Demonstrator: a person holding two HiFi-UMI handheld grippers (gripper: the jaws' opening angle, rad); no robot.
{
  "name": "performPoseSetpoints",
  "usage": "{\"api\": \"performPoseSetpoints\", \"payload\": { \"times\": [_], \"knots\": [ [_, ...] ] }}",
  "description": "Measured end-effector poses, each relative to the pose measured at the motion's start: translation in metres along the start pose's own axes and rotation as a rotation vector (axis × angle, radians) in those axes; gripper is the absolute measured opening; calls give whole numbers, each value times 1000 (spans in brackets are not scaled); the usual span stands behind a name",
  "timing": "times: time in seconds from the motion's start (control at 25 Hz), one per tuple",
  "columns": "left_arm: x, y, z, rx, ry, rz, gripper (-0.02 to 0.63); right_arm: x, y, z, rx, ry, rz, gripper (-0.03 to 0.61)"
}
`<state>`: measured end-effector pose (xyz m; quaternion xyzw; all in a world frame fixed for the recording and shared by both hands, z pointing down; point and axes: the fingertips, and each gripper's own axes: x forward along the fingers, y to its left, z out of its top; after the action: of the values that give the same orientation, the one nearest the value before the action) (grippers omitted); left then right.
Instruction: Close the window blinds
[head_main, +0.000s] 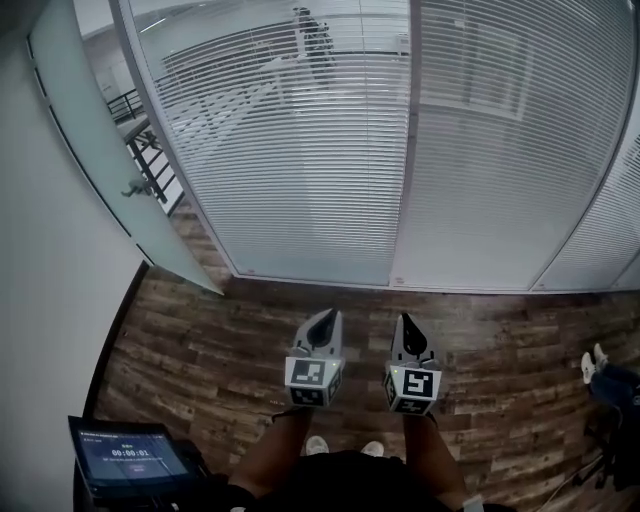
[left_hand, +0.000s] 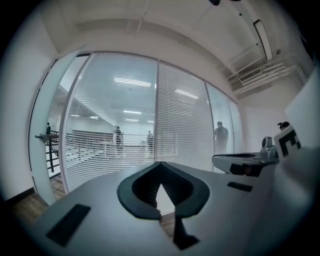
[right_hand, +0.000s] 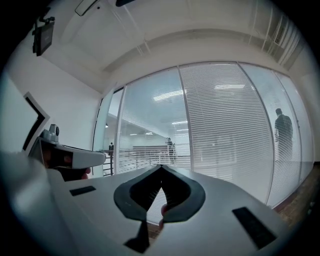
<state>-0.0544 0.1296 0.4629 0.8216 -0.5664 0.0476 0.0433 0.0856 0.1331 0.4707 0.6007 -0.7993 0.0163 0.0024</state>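
Observation:
White slatted blinds (head_main: 290, 150) cover a glass wall straight ahead. On the left pane the slats stand open, and a railing and people show through. The blinds on the right pane (head_main: 500, 140) look denser and let less through. My left gripper (head_main: 325, 320) and right gripper (head_main: 405, 324) are held side by side over the wooden floor, short of the wall, pointing at it. Both are shut and hold nothing. In the left gripper view the left gripper's tips (left_hand: 160, 163) meet in front of the blinds (left_hand: 115, 130). The right gripper's tips (right_hand: 161, 166) meet too.
A frosted glass door (head_main: 95, 150) stands open at the left beside a white wall. A small screen (head_main: 125, 455) sits at the lower left. A seated person's feet (head_main: 592, 365) show at the right edge. A metal post (head_main: 410, 150) divides the panes.

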Motion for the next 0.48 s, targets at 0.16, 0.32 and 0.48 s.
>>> {"api": "performPoseSetpoints", "payload": {
  "times": [0.16,0.32,0.48],
  "knots": [
    [5,-5,2,14,6,-3,-6,6,-1,10,3,11,4,3],
    [9,-5,15,29,-14,20,-6,11,-3,21,1,8,19,3],
    [14,-4,15,51,-20,33,-6,11,-7,19,-15,20,19,3]
  ]
}}
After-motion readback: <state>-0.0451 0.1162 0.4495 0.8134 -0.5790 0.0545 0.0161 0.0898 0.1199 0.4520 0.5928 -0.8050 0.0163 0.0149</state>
